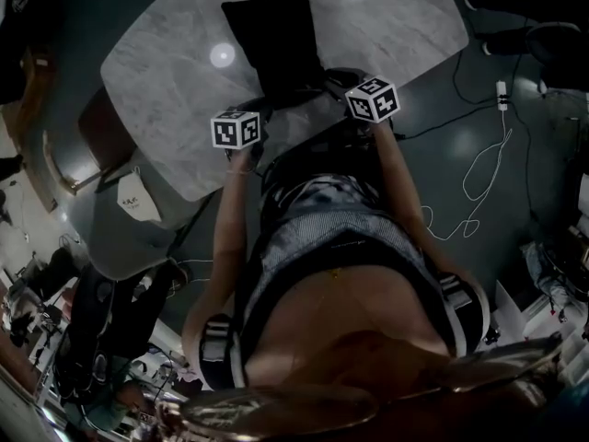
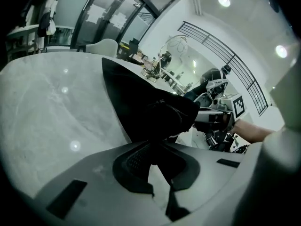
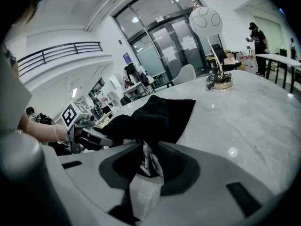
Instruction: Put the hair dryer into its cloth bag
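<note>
cloth bag [image 1: 271, 40]: black, lying on the table [image 1: 156, 63]. Its far end is spread flat. Its near end is bunched at the table's near edge, between the two grippers.
hair dryer: no view shows it in the open. The bunched end of the bag is too dark to tell what it holds.
left gripper [image 2: 155, 161]: jaws closed tight on a fold of the bag's near edge, at the bag's left side.
right gripper [image 3: 148, 166]: jaws partly apart, with the bag's dark cloth lying between them, at the bag's right side and near the left gripper.
table: pale grey marble with a rounded outline and bright ceiling lights mirrored in the top.
white globe on a stand [image 3: 209, 20]: upright on the far part of the table, well apart from the bag.
white chair [image 1: 124, 215]: beside the table on the person's left.
cables [image 1: 479, 173]: white, looping over the dark floor to the right.
</note>
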The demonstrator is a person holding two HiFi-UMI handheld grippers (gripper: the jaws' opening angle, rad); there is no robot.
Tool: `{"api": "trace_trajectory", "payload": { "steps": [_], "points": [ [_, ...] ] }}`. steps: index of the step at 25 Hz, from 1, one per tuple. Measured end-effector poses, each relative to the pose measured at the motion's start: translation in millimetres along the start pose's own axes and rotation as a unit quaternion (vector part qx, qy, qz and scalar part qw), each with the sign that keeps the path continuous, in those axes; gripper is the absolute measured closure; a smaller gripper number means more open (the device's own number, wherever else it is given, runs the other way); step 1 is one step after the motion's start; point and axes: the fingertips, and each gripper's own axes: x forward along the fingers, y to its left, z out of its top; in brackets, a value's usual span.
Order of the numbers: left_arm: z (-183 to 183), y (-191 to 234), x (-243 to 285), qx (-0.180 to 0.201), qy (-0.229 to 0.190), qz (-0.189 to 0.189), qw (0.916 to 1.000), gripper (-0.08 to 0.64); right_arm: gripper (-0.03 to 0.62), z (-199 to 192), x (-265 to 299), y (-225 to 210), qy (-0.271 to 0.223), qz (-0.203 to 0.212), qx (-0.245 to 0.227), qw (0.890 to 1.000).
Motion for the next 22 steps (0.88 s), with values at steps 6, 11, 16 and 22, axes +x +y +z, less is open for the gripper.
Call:
{"api": "trace_trajectory", "payload": {
  "steps": [6,11,16,22],
  "points": [
    [-2.4,3.1,-2.2,-0.008,-0.007,0.003,0.9999,0.549,0.459,-5.5,-6.1,-12.6,0.014,-0.025,-0.031,0.999],
    [0.3,0.6,1.4,-0.004,0.0,0.018,0.9998,0.549,0.462,-9.5,5.7,-23.2,0.041,-0.034,-0.058,0.997],
    [4.4,7.0,-3.8,-0.022,-0.016,0.02,0.9994,0.549,0.495,-4.3,8.6,-11.7,0.039,0.017,-0.03,0.999],
    [5.4,5.2,-7.3,-0.029,-0.026,0.026,0.9989,0.549,0.456,0.5,9.7,-1.3,0.033,0.009,-0.08,0.996]
  ]
}}
